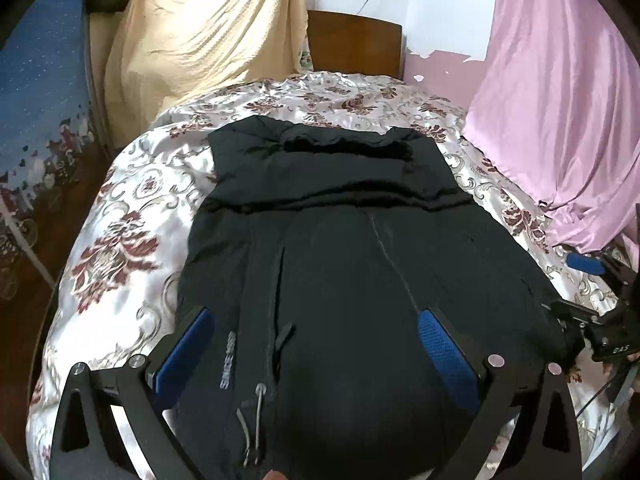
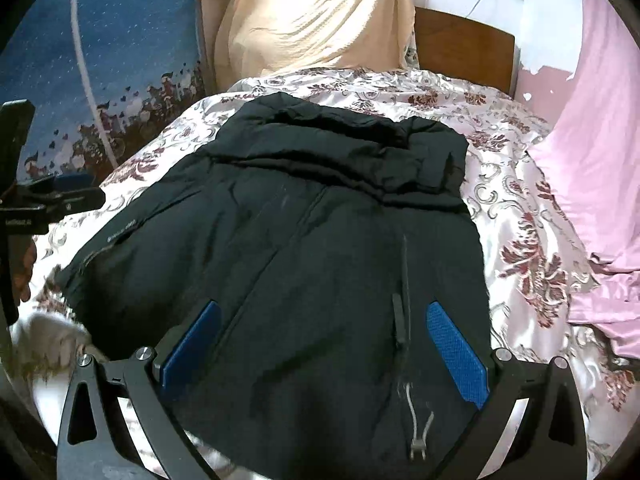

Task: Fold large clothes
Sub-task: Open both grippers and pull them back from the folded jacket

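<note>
Black padded jacket (image 1: 340, 248) lies flat on the bed, on a satin floral bedspread (image 1: 120, 216), silver-white with maroon damask print. Left claw (image 1: 316, 356) spread wide, blue textured pads either side of the near hem, holding nothing; jacket fabric sits between and ahead of the fingers. Right claw (image 2: 324, 352) likewise released, straddling the hem on its side, a zipper pull (image 2: 398, 316) just inside its right pad. Far end of the jacket is bunched into a thick fold, hood or collar, cannot tell which. Drawcord toggle (image 1: 258, 392) near the left claw, small printed logo beside it. Fabric matte, slightly quilted. Beyond the claws: wooden headboard (image 1: 354, 42), cream crinkled cloth (image 1: 208, 28) draped ahead-left, glossy pink sheet (image 1: 560, 120) ahead-right, blue patterned hanging (image 1: 44, 80) far left. No containers in view.
</note>
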Demonstrator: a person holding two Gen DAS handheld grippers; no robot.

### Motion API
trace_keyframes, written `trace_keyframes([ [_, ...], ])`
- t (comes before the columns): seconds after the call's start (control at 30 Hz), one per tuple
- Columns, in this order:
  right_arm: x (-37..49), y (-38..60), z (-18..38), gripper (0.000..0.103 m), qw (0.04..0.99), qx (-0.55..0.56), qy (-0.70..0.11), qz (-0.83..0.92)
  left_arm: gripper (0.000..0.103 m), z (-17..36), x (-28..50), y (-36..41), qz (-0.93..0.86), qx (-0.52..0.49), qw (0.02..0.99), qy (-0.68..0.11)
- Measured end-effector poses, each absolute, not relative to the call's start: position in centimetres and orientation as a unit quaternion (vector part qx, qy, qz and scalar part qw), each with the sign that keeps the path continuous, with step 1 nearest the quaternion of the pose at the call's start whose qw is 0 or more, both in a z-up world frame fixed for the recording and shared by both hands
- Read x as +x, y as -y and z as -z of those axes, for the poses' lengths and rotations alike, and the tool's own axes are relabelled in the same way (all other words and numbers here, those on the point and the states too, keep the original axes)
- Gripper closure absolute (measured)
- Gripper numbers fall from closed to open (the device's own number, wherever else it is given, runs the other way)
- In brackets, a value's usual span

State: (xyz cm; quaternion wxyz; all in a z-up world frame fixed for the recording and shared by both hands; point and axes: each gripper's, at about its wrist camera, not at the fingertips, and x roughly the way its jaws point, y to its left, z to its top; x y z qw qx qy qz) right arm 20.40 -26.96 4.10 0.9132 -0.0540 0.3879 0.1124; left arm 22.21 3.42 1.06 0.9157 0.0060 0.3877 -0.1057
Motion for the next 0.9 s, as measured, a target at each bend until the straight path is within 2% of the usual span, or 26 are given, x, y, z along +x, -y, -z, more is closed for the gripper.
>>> trace_keyframes([
  [0.57,13.7,27.4,-4.8,0.001,0.920,-0.075,-0.373,-0.096,0.000,0.0,15.7,-6.1,0.104,0.017,0.914,-0.391],
  [0.9,12.0,30.1,-2.0,0.001,0.905,-0.068,-0.416,-0.060,0.000,2.9,13.2,-8.4,0.135,0.059,0.897,-0.417],
])
